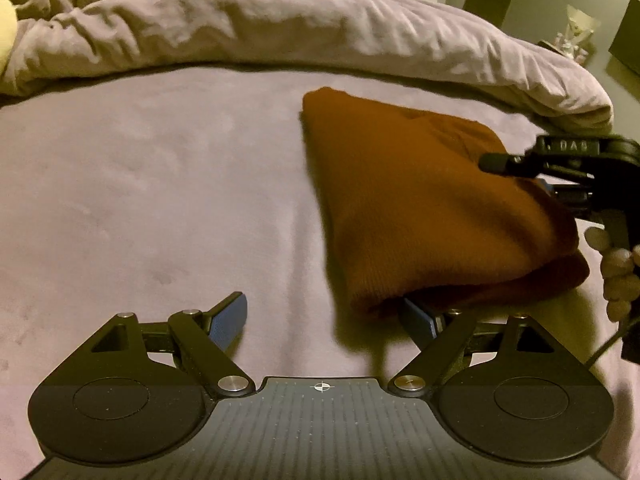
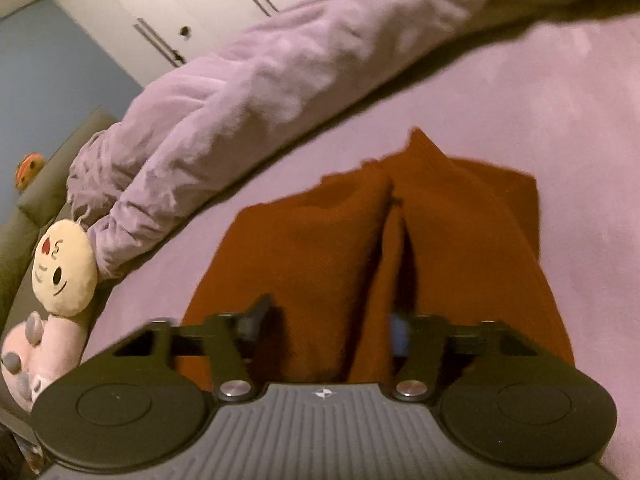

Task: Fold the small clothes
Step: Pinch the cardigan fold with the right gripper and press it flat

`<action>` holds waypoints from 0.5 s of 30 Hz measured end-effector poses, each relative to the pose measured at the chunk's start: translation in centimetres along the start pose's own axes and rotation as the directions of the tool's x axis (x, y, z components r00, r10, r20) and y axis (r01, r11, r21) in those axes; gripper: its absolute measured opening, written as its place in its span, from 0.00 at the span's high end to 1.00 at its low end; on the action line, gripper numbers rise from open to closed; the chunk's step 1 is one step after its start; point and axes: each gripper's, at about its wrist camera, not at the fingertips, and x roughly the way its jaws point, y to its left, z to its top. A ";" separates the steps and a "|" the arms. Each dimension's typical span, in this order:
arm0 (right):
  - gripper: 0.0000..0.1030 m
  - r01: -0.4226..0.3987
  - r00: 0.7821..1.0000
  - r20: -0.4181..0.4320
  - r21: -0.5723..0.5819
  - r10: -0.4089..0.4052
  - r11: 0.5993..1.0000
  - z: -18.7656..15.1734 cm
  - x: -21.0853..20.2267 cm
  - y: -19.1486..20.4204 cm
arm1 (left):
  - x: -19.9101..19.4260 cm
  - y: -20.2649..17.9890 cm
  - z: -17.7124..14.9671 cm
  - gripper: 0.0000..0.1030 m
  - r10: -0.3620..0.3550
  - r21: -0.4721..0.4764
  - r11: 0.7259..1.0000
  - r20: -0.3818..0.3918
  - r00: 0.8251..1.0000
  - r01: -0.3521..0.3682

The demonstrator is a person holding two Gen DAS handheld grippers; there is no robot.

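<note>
The rust cloth [image 2: 360,248] lay lengthwise up-frame between the right hand-held gripper's [image 2: 328,328] part-closed jaws, left hand-held gripper [image 1: 324,320] open, empty.

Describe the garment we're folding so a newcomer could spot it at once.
Start at the lilac bed sheet, below the rumpled lilac duvet. On the flat sheet lies the rust-orange knitted garment, folded into a thick bundle near the bed's right side. It is the only dark orange, ribbed item there; all the bedding around it is pale lilac.

Rust knit garment [image 1: 420,208] on lilac sheet [image 1: 160,200], left tool [image 1: 326,320] spread wide
</note>
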 end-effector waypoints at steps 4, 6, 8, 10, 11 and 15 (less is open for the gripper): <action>0.75 0.010 1.000 0.009 -0.031 -0.010 0.999 0.0 -0.3 0.2 | 0.6 -0.3 0.3 0.15 -0.008 0.005 1.000 -0.006 1.000 0.008; 0.71 -0.009 1.000 0.001 -0.011 0.009 1.000 0.2 -0.3 0.0 | 0.9 -0.5 0.2 0.15 -0.011 0.012 1.000 -0.009 1.000 0.011; 0.54 -0.033 0.999 -0.029 0.012 0.034 0.999 0.4 0.2 -0.2 | 1.0 -0.7 0.2 0.15 -0.012 0.014 1.000 -0.010 1.000 0.012; 0.46 -0.048 0.997 -0.054 0.005 0.048 0.999 0.5 0.9 0.2 | 1.1 -0.8 0.1 0.15 -0.013 0.012 1.000 -0.014 1.000 0.013; 0.46 -0.037 0.998 -0.060 -0.011 0.036 0.999 0.5 1.3 0.5 | 1.1 -0.8 0.2 0.15 -0.014 0.009 1.000 -0.015 1.000 0.014; 0.70 0.025 0.999 -0.044 -0.112 -0.030 0.993 0.2 2.0 1.9 | 0.8 -0.9 0.4 0.15 -0.009 0.006 1.000 -0.016 1.000 0.009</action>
